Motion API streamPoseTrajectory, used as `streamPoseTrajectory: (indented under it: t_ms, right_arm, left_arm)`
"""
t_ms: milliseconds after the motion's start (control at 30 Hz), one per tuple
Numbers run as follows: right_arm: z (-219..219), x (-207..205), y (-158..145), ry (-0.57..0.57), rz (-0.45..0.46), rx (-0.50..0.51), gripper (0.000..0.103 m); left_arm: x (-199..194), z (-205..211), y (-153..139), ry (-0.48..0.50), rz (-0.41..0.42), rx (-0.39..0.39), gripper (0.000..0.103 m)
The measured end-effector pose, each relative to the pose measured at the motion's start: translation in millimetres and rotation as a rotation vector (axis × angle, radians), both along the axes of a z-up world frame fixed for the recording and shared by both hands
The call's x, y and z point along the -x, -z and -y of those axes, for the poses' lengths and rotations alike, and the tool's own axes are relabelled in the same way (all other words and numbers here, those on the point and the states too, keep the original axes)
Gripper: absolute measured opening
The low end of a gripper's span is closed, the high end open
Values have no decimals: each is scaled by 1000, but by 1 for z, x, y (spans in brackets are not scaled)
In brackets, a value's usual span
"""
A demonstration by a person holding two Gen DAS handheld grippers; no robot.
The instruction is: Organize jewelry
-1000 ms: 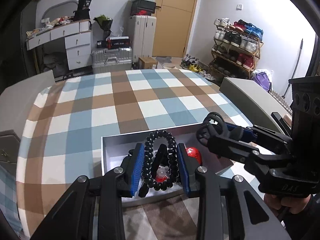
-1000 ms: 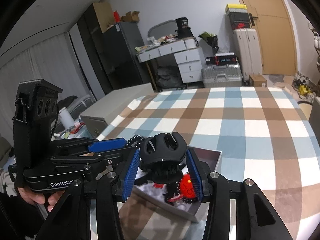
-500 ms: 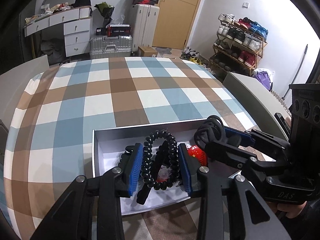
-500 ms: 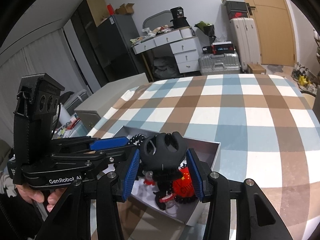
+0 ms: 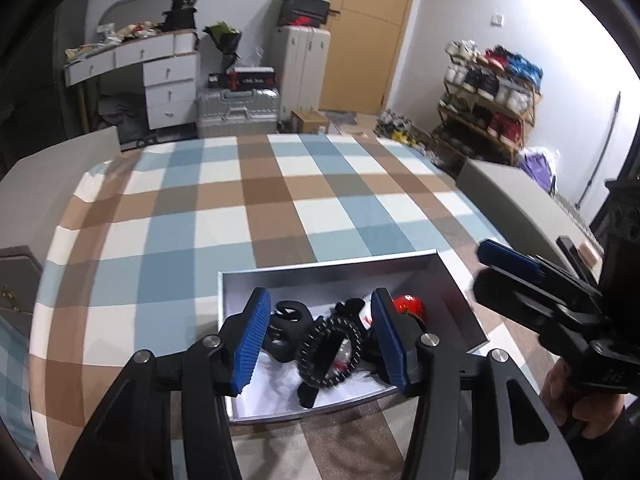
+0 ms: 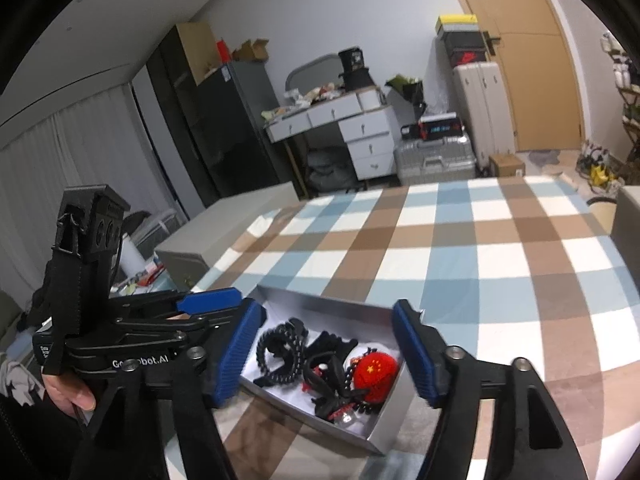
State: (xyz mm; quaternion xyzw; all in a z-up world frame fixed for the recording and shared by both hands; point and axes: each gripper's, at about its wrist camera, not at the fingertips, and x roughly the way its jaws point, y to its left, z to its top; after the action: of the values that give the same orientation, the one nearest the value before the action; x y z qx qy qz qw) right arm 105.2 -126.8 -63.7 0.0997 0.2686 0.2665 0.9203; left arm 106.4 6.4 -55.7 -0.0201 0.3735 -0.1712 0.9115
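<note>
A shallow silver box (image 5: 320, 270) (image 6: 384, 428) sits on the checked tablecloth. In it lie a black bead bracelet (image 5: 329, 354) (image 6: 280, 354), a black hair claw clip (image 5: 286, 334) (image 6: 326, 364) and a red round charm with yellow stars (image 5: 410, 305) (image 6: 376, 374). My left gripper (image 5: 320, 340) is open and empty, hanging just above the box over the bracelet. My right gripper (image 6: 326, 354) is open and empty above the box; it also shows in the left wrist view (image 5: 516, 276) at the box's right side.
The checked tablecloth (image 5: 280, 208) covers the round table beyond the box. Grey chair backs (image 5: 516, 200) (image 6: 224, 224) stand at the table's sides. A desk, suitcases and a shoe rack stand far behind.
Both grippers have opened. The bead bracelet dropped from the left gripper and the claw clip from the right gripper; both now lie in the box. The right gripper pulled back a little.
</note>
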Motion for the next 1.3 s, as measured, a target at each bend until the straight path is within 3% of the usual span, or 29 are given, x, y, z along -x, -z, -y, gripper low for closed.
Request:
streamPoseTrajectory:
  t_ms: [67,200,333,400,533,633,800,967,1167,1300]
  right_arm:
    - [2,5,-5,10,28,-5,79]
    - [4,14,-15,22,75,-20,89]
    - [5,25,-24,40,134,-30,101]
    - [5,31,-27,44,161,-34,103]
    - [2,40,-30,50,204,-26,103]
    - [2,47,-29,72,242,-18,103]
    - [1,58,-23,114,306,20,103]
    - [-5,70,-15,170,381,92,103]
    - [-5,74,-5,204,400,119,103]
    - [-9,75,1,223,417,167,103]
  left_arm:
    - [3,-5,-4,-29,27,12,59]
    - [11,-14,-14,-84,92,24,63]
    - [20,-21,-22,-163,171,23,85]
    - [28,-23,-28,-202,235,13,86]
    - [37,-24,-31,-255,313,-23,100]
    - [47,-26,-32,-277,402,-14,101]
    - [56,-28,-26,-318,482,-18,101]
    - [56,-32,-14,-343,501,-48,101]
    - [61,-35,-3,-445,545,-117,101]
    - [60,-34,6,-453,550,-158,101]
